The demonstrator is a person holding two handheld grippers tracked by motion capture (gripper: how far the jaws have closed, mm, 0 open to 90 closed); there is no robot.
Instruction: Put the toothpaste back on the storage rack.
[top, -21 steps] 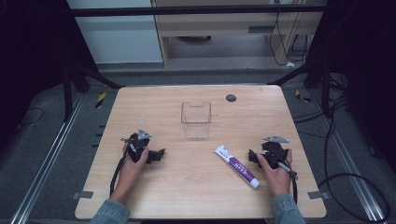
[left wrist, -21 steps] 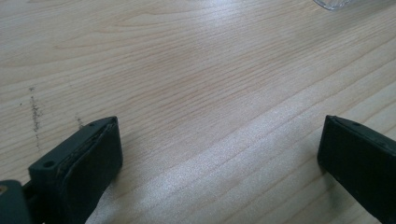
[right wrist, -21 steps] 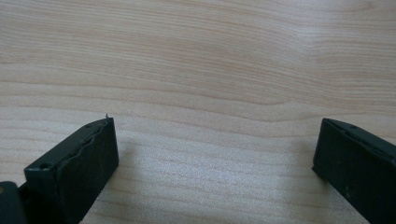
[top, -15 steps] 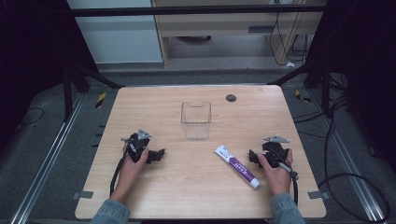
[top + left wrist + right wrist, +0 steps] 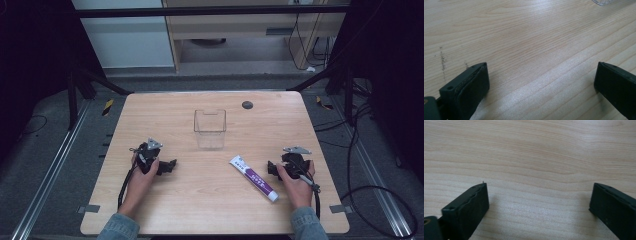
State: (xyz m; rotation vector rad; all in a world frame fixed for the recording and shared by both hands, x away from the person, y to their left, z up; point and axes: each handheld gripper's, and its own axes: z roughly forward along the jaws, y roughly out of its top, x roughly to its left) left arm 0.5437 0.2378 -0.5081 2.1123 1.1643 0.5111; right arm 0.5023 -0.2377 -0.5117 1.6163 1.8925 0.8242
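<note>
A white and purple toothpaste tube [image 5: 253, 177] lies flat on the wooden table [image 5: 210, 215], right of the middle. Behind it stands an empty clear plastic cup [image 5: 210, 128]; its base edge [image 5: 602, 2] shows at the top of the left gripper view. My left gripper [image 5: 171, 165] rests on the table at the left, jaws pointing right. It is open, with bare wood between its fingers [image 5: 467, 86]. My right gripper [image 5: 270, 169] rests at the right, just beside the tube, jaws pointing left. It is open too, wood between its fingers [image 5: 470, 205].
A small dark round spot [image 5: 247, 105] sits near the table's far edge. Cables [image 5: 380, 197] trail on the grey floor to the right. Metal rails [image 5: 50, 170] run along both sides of the table.
</note>
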